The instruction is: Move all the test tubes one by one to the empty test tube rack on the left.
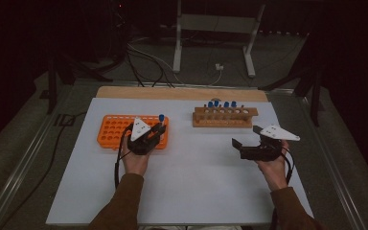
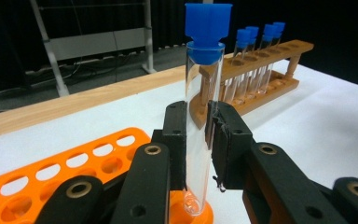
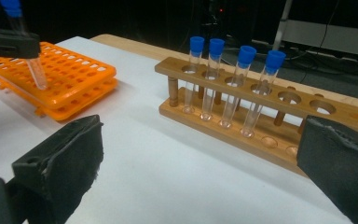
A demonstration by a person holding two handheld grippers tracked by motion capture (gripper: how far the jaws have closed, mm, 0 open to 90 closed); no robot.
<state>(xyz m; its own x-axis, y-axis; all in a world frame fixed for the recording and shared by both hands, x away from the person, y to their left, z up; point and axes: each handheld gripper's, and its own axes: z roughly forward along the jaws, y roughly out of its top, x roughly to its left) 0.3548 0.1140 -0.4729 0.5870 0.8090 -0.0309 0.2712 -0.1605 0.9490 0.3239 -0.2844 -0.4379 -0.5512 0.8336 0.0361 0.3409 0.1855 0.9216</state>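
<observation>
I've got the left gripper [image 2: 197, 140] clenched on a blue-capped tube [image 2: 200, 121], holding it upright, pads pressing its glass sides about halfway down. The bottom of the tube sits right at a corner hole of the orange rack [image 1: 117, 130] below the jaws; from the left gripper view it looks just entering the hole, though I can't tell whether it is fully seated. So this one is, as I judge it, nearly placed.

Over on the other side, my right gripper [image 3: 200, 177] hangs released, jaws spread wide with nothing between them, facing the wooden rack [image 3: 261, 116] straight ahead. Four more capped tubes [image 3: 235, 88] stand there in a row, all upright in their holes, with empty holes beyond them.

My read: one tube out of five is arriving at the orange rack, four are left to move. What remains right now is lowering this tube in, letting go, then fetching the next.
</observation>
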